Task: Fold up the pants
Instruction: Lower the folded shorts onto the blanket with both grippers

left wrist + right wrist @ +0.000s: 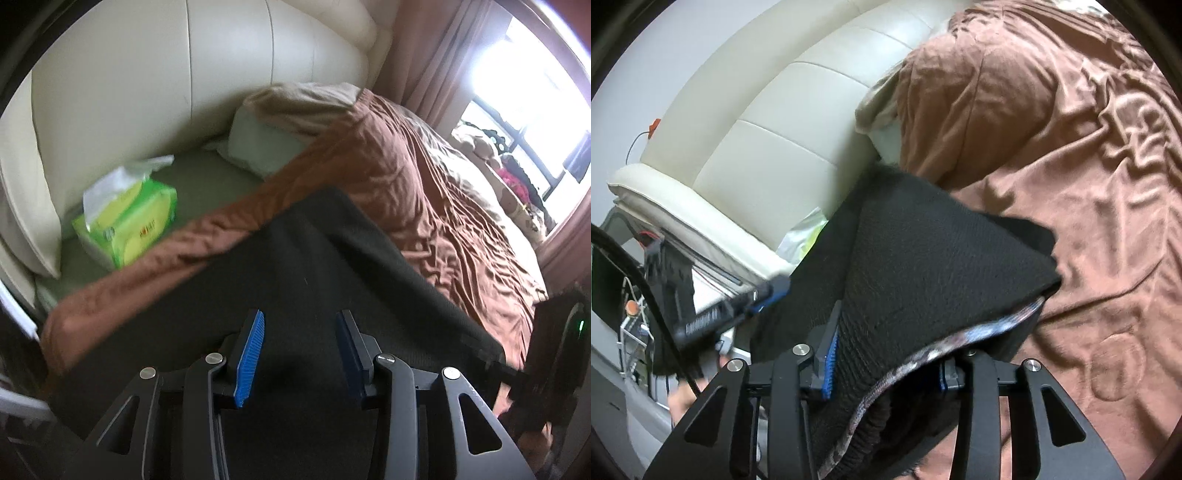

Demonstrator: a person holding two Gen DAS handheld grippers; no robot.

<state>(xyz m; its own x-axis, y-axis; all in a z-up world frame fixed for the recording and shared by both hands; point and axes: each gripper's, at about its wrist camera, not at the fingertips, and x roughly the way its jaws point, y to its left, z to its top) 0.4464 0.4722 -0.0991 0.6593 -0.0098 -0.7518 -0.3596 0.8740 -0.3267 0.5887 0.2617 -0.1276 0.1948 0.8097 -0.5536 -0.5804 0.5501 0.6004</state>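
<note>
The black pants [317,266] lie spread on the brown bed cover, filling the lower middle of the left wrist view. My left gripper [300,354] hovers just over them, its blue-padded jaws apart and empty. In the right wrist view the pants [923,258] are bunched and lifted, with the patterned waistband [960,343] draped across my right gripper [886,369]. The fabric sits between its jaws and hides the right pad, so its grip is unclear. The left gripper [768,291] shows at the left of this view, and the right one [550,339] at the right edge of the left wrist view.
A brown bed cover [424,192] spreads right toward a bright window [535,85]. A cream padded headboard [166,85], a pillow [266,144] and a green tissue pack [129,218] lie at the far left. Cables and equipment [639,288] stand beside the bed.
</note>
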